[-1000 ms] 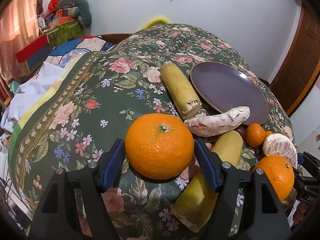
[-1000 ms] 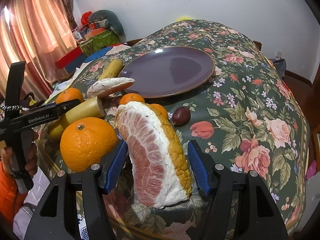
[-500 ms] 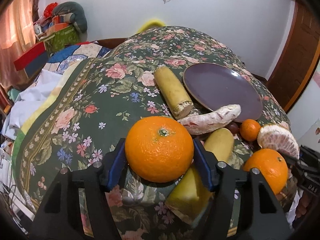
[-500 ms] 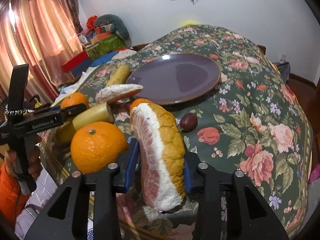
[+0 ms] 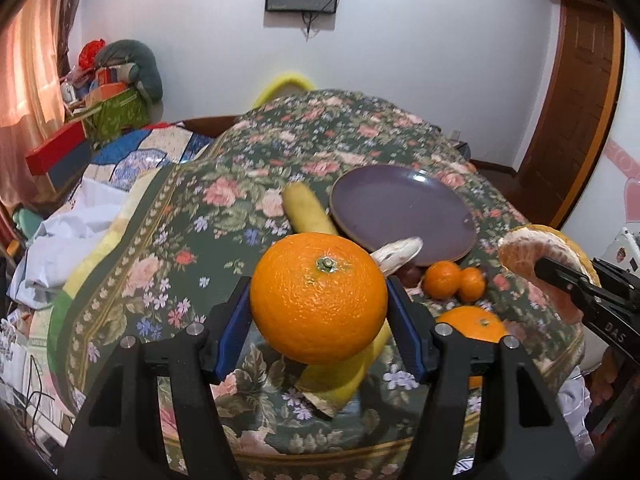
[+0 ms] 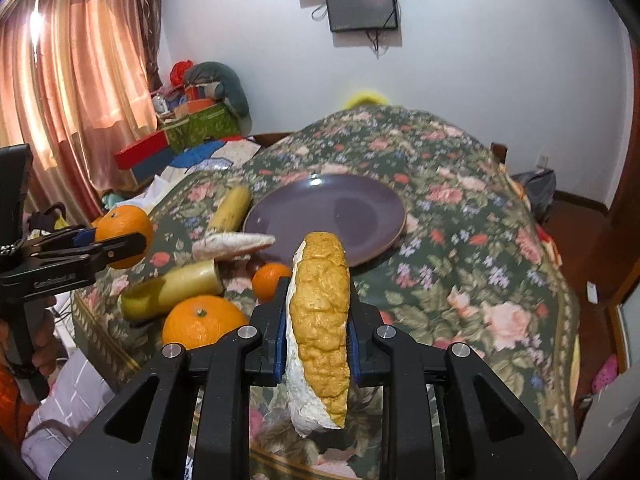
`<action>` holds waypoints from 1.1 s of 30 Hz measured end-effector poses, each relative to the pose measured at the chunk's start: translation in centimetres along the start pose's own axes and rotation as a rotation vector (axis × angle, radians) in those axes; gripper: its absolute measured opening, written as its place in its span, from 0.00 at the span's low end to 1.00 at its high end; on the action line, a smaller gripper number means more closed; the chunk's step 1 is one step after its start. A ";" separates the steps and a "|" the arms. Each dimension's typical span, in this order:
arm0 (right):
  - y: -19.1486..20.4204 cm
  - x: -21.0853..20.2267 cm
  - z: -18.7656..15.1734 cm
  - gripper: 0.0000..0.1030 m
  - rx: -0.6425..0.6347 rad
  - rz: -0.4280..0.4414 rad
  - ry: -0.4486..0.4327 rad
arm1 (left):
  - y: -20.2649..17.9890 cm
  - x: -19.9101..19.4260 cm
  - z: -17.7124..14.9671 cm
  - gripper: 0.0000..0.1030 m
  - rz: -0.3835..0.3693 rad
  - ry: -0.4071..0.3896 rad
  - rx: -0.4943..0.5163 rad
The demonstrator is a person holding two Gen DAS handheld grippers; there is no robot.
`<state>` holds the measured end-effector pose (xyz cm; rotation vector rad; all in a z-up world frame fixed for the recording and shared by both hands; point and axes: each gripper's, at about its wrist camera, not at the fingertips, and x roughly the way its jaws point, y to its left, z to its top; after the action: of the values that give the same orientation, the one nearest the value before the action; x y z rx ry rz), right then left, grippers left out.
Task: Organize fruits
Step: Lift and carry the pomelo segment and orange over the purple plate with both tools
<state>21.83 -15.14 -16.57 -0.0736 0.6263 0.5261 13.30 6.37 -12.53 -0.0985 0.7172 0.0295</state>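
Left wrist view: left hand-held gripper (image 5: 319,312) clenched on orange (image 5: 319,298), aloft. Right hand-held gripper (image 6: 318,334) grasping pomelo wedge (image 6: 319,324). Purple plate (image 6: 372,200) lies ahead of both; lower gently, release squarely inside rim.
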 end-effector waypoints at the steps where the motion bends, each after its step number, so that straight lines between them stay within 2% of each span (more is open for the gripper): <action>1: 0.0 -0.2 0.2 0.20 -0.008 -0.005 -0.011 | -0.2 -0.2 0.2 0.62 -0.003 -0.006 0.004; 11: -0.8 -1.2 2.9 0.20 -0.024 -0.050 -0.091 | -2.0 -1.5 3.0 0.62 -0.037 -0.081 0.048; 19: -2.1 0.1 5.1 0.20 -0.016 -0.062 -0.125 | -2.8 -0.7 5.7 0.62 -0.043 -0.130 0.078; 25: -2.7 1.5 6.2 0.20 -0.015 -0.072 -0.128 | -2.9 1.5 7.7 0.62 -0.059 -0.117 0.079; 33: -3.5 4.2 7.1 0.20 -0.006 -0.058 -0.094 | -3.0 5.6 8.7 0.62 -0.090 -0.056 0.067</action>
<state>30.23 -14.70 -13.51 -0.0721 0.5297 0.4731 23.35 4.18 -9.45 -0.0653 0.6563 -0.0780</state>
